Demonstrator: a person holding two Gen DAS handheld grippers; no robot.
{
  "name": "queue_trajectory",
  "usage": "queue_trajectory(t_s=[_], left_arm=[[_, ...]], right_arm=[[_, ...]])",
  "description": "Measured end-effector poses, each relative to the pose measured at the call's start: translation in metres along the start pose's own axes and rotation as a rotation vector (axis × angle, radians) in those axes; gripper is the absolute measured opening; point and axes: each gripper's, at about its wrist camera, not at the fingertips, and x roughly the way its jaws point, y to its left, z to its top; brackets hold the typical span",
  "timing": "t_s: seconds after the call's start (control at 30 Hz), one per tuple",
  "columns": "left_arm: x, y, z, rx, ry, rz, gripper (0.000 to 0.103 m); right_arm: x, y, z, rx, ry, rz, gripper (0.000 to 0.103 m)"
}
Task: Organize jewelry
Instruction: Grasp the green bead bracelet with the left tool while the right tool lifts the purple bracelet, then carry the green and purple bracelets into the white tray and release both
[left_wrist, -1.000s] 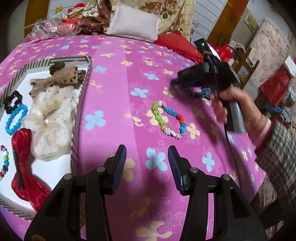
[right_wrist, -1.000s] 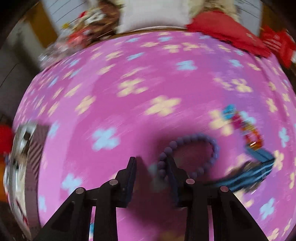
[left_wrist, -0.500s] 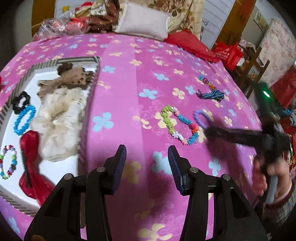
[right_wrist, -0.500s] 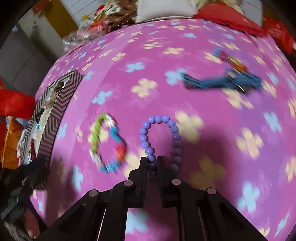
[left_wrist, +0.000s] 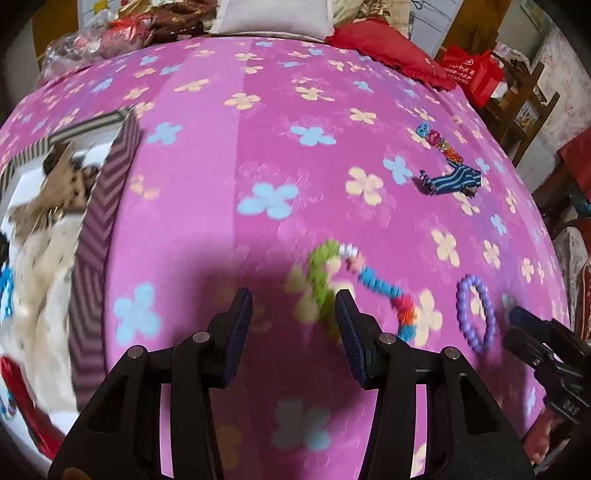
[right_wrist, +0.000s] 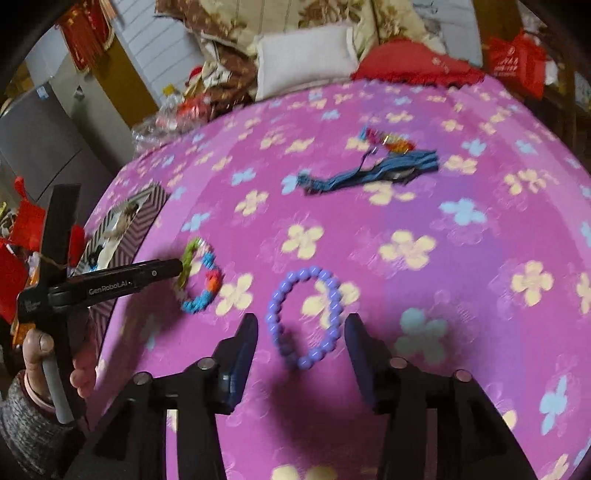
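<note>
While the right tool (right_wrist: 301, 349) is just opening off the purple bracelet (right_wrist: 304, 317), the left tool (left_wrist: 293, 325), jaws apart, is needing to straddle the multicoloured bracelet (left_wrist: 354, 288) squarely

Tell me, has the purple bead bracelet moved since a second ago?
Yes. The purple bead bracelet was dragged away from the blue striped bow and now lies beside the multicolored bracelet, released by the right gripper.
</note>
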Motion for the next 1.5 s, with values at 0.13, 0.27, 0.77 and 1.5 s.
queue_trajectory(t_s=[0.13,0.27,0.77,1.5], left_arm=[[0.01,-0.012,0.01,0.073,-0.017,0.038,0.046],[0.016,-0.021,0.014,0.124,-0.043,0.063,0.046],[-0.026,-0.029,-0.009,0.125,-0.101,-0.052,0.012],[-0.17,0.135,-0.009,-0.094,-0.357,0.011,0.012]], right_arm=[[0.005,-0.003,0.002,-0.035,0.003,-0.073,0.047],[0.02,0.002,0.0,-0.089,0.025,-0.117,0.047],[0.035,0.03,0.0,-0.186,0.019,-0.21,0.008],[-0.034,0.159,0.036,-0.279,-0.087,-0.056,0.008]])
